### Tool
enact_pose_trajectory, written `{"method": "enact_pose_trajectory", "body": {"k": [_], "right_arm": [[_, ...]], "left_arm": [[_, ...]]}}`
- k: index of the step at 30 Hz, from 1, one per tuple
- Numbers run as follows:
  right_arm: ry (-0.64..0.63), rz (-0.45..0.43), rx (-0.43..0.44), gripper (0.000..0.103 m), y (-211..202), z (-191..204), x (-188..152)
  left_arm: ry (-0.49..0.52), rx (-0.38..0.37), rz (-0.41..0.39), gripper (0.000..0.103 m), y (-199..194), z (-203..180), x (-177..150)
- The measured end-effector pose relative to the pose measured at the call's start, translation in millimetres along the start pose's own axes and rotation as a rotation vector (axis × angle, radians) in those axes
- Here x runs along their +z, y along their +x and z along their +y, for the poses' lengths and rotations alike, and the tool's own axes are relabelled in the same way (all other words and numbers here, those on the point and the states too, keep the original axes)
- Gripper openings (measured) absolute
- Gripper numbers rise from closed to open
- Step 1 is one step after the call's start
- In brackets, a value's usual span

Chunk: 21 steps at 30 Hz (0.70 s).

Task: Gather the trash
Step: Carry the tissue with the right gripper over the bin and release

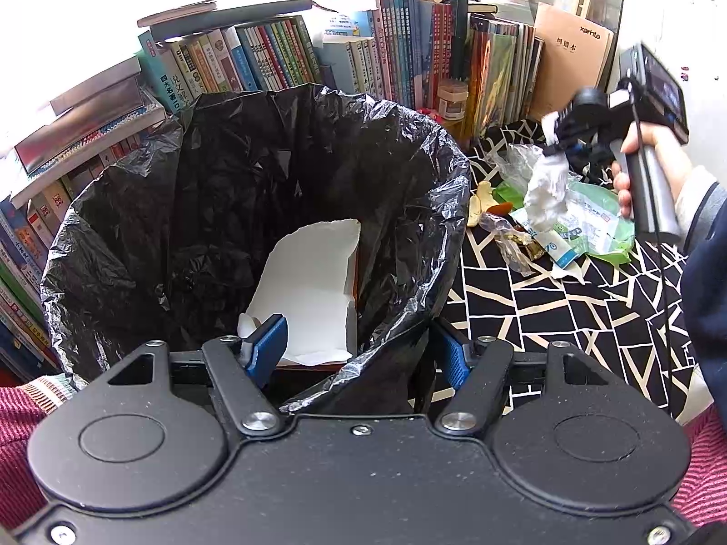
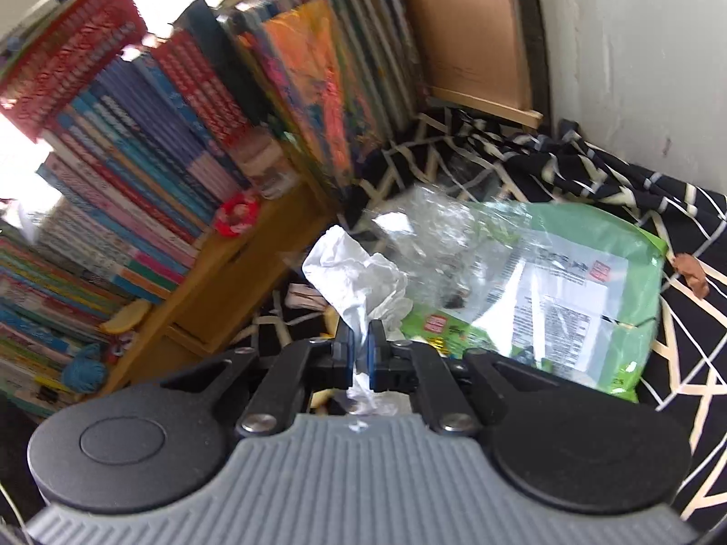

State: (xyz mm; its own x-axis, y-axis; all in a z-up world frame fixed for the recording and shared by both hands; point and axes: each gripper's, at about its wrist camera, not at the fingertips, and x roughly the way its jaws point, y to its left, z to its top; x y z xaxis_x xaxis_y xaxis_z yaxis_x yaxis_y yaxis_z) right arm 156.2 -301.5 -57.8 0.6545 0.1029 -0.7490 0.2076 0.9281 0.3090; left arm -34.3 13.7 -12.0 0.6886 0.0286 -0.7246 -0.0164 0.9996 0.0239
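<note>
Right gripper (image 2: 361, 349) pinches crumpled tissue (image 2: 359, 272) above desk (image 1: 568, 309); left gripper (image 1: 363, 349) spread wide, astride bin liner (image 1: 227, 172) rim. White paper (image 1: 309, 281) binned; green wrapper (image 2: 568, 281), peels left.

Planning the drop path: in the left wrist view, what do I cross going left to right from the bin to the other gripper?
Black bin liner → white paper in the bin → banana peel → crumpled white tissue → right gripper, shut on that tissue, above the green wrapper.
</note>
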Motion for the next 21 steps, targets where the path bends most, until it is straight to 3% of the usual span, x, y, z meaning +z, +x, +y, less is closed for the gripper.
{"method": "enact_pose_trajectory", "body": {"k": [7, 17, 21], "right_arm": [[-0.108, -0.053, 0.192, 0.009, -39, 53, 2], [-0.292, -0.147, 0.519, 0.009, -145, 129, -5], [-0.35, -0.135, 0.664, 0.009, -173, 157, -12]], "left_arm": [[0.002, 0.002, -0.002, 0.066, 0, 0, -1], [-0.004, 0.001, 0.002, 0.066, 1, 1, 0], [-0.004, 0.001, 0.002, 0.066, 1, 1, 0]]}}
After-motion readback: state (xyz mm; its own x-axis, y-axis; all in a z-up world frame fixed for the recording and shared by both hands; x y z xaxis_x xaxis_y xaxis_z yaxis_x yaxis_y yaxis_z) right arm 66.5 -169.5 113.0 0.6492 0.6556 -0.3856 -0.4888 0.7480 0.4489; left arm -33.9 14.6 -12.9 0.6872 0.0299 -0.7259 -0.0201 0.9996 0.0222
